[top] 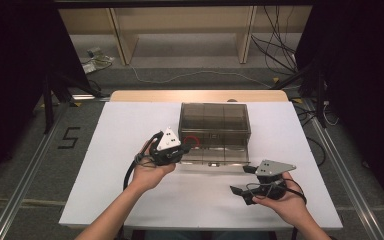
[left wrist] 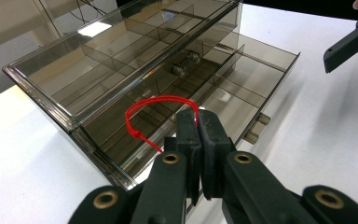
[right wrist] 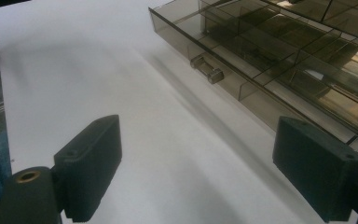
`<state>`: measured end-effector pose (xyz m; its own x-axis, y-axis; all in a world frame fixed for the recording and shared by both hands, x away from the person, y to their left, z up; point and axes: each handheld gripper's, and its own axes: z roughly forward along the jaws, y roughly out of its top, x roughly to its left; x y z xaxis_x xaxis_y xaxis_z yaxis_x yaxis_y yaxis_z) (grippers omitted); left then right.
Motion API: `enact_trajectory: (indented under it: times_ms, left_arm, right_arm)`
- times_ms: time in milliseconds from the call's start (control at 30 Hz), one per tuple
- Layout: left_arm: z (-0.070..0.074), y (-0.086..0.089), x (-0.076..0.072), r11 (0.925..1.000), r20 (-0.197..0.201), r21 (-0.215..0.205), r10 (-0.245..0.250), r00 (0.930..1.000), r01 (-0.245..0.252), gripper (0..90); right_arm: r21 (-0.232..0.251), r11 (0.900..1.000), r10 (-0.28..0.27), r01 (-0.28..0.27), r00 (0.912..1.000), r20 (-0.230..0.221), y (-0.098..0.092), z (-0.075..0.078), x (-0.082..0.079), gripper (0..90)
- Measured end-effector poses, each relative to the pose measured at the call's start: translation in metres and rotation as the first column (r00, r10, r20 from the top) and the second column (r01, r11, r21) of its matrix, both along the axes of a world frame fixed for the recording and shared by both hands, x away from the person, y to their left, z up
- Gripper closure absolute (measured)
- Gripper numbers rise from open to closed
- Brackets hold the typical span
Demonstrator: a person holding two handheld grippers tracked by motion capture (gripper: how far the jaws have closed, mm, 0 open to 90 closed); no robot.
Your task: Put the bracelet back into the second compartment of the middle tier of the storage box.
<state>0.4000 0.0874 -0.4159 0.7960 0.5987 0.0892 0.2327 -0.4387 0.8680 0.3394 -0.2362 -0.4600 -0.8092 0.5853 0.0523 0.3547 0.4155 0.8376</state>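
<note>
A smoky clear organiser case (top: 214, 116) stands at the middle of the white table (top: 130, 125), with its divided drawer (top: 220, 154) pulled out toward me. My left gripper (top: 185, 146) is at the drawer's left end, shut on a thin red loop (top: 190, 138). In the left gripper view the jaws (left wrist: 198, 117) are pressed together on the end of the red loop (left wrist: 142, 109), which arcs over the drawer (left wrist: 256, 79). A small metal piece (left wrist: 185, 64) lies in a rear compartment. My right gripper (top: 243, 180) is held open and empty in front of the drawer's right end, its pads (right wrist: 91, 161) wide apart.
The drawer's small handle (right wrist: 207, 68) sticks out toward me. Bare white table lies left, right and in front of the case. A wooden shelf (top: 180, 30) and loose cables (top: 275, 50) are on the floor beyond the table.
</note>
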Motion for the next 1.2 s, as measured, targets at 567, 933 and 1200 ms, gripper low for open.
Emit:
enact_trajectory:
  times_ms: [567,933,1200]
  left_arm:
    - [-0.0001,-0.0031,0.0,1.0,0.001,0.003,-0.006,1.0,0.006,88.0]
    - [-0.0007,-0.0066,-0.0011,0.9998,0.001,0.006,-0.017,0.9999,0.017,88.0]
    - [-0.0016,-0.0087,-0.0012,0.9998,-0.001,0.009,-0.018,0.9998,0.018,88.0]
  right_arm:
    - [-0.003,1.0,0.005,-0.005,1.0,0.002,-0.0002,-0.0001,0.0001,16.2]
    - [0.0,1.0,0.007,-0.007,1.0,0.001,0.0001,0.0,-0.0002,16.3]
    - [0.002,1.0,0.006,-0.006,1.0,0.002,-0.0003,0.0,0.0001,16.2]
